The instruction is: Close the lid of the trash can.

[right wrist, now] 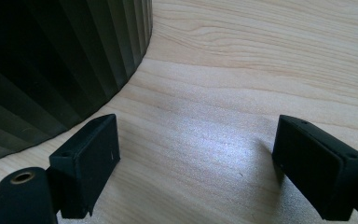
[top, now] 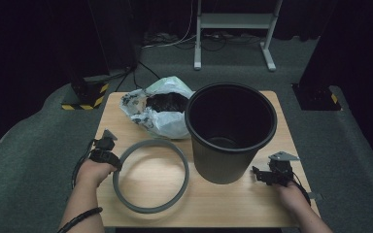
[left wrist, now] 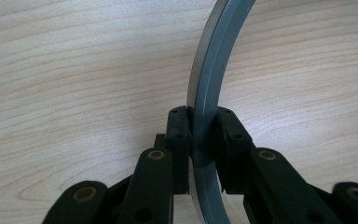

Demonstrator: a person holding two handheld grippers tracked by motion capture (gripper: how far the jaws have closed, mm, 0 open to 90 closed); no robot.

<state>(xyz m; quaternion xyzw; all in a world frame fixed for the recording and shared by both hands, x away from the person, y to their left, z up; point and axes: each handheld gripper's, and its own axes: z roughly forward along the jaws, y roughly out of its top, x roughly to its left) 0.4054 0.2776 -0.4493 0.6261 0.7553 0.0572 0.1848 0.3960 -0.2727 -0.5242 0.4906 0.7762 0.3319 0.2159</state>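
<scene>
A grey plastic ring [top: 151, 175] lies at the front left of the wooden table [top: 233, 204]. My left gripper [top: 110, 162] is shut on the ring's left rim, and in the left gripper view the ring's band [left wrist: 208, 93] stands on edge between the two black pads. A black ribbed bin [top: 230, 130] stands upright right of the ring. Just right of the bin's base my right gripper [top: 258, 175] hovers low over the table. It is open, with bare wood between its fingers [right wrist: 91, 161]. The bin wall [right wrist: 51, 60] rises at the left of the right gripper view.
A crumpled white plastic bag [top: 158, 109] with dark contents lies behind the ring, against the bin's left side. Grey carpet [top: 34, 165] surrounds the small table. A white metal stand [top: 233, 22] and black posts stand farther back.
</scene>
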